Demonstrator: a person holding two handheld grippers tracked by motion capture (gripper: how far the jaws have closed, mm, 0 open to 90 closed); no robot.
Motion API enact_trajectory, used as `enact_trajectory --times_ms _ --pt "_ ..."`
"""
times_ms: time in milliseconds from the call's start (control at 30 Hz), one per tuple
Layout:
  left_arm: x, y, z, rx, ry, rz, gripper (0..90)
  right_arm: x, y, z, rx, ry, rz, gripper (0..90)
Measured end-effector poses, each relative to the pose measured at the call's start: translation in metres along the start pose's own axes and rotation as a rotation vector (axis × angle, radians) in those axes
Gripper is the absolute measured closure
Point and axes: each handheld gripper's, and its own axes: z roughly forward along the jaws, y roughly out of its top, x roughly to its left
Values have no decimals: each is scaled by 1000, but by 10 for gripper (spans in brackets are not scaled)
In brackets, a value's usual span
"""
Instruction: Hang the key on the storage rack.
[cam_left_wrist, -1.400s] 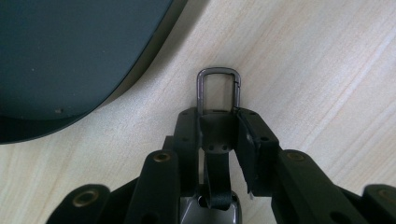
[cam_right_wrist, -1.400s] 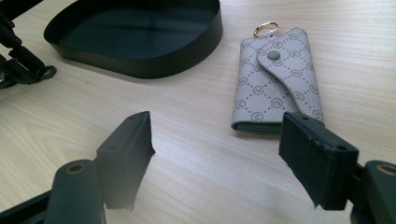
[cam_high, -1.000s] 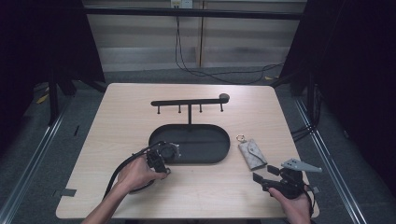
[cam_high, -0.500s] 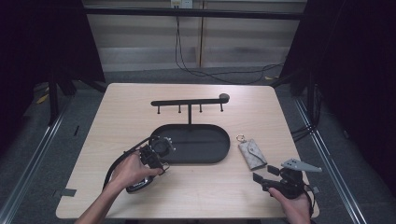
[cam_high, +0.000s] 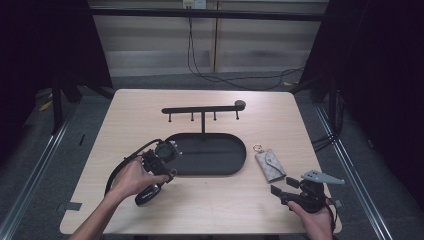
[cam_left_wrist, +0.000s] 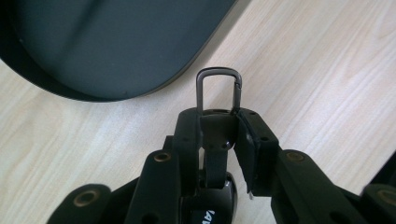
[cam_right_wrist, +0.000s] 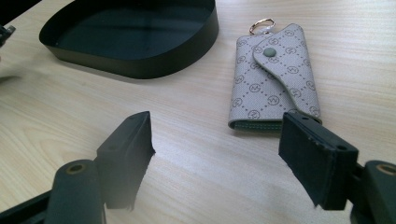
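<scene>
My left gripper (cam_high: 166, 167) is held by a hand at the left end of the black oval tray (cam_high: 235, 150). Its jaws (cam_left_wrist: 219, 116) are shut on the black strap of a key fob (cam_left_wrist: 212, 210). The strap's dark metal clip (cam_left_wrist: 218, 86) sticks out past the jaw tips, just above the wooden table beside the tray's rim (cam_left_wrist: 187, 70). My right gripper (cam_high: 281, 187) rests near the table's front right, open (cam_right_wrist: 215, 135) and holding nothing. A grey patterned key pouch (cam_right_wrist: 273, 74) with a gold ring lies just beyond its jaws, right of the tray (cam_high: 270, 164).
A black bar with several hooks (cam_high: 202, 110) stands on a post at the tray's far side. A cable (cam_high: 120, 167) loops from the left gripper over the table. The table's front edge runs close below both hands.
The left hand and its gripper have shifted a little to the left and away, along the tray's left end. The right gripper has stayed where it was.
</scene>
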Motion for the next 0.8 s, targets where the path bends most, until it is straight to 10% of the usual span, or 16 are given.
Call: enact_trajectory --times_ms 800 --pt "15 -2 -45 12 -30 -28 708 -1 0 0 -1 6 8 258"
